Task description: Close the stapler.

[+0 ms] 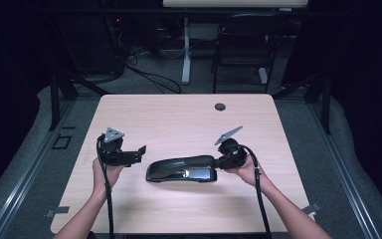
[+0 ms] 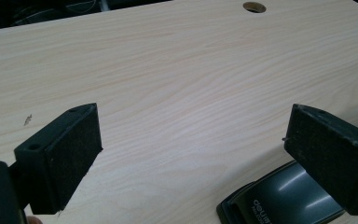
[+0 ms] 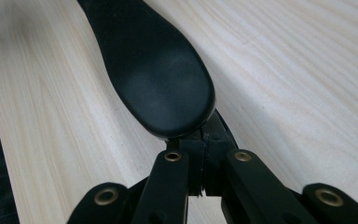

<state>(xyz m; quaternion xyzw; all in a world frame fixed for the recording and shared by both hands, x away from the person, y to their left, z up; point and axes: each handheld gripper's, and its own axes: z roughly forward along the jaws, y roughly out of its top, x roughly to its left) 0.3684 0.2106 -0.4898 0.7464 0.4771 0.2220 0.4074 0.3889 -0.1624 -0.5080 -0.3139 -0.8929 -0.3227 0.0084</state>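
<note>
A long black stapler [image 1: 181,169] lies on the pale wooden table [image 1: 179,114], its length running left to right. My right gripper [image 1: 219,162] is at its right end, jaws shut together just under the rounded tip of the stapler's handle [image 3: 154,70]. The right gripper's tips [image 3: 205,140] are hidden by that handle, so I cannot tell whether they pinch anything. My left gripper [image 1: 140,152] hovers open a little left of the stapler's other end. In the left gripper view its pads [image 2: 65,154] stand wide apart over bare wood, and the stapler's nose [image 2: 279,196] shows beside the right pad.
A round cable hole [image 1: 220,106] sits near the table's far edge. Beyond the table stand a black chair [image 1: 243,45] and a white desk leg [image 1: 185,50] among floor cables. Both forearms come in from the near edge.
</note>
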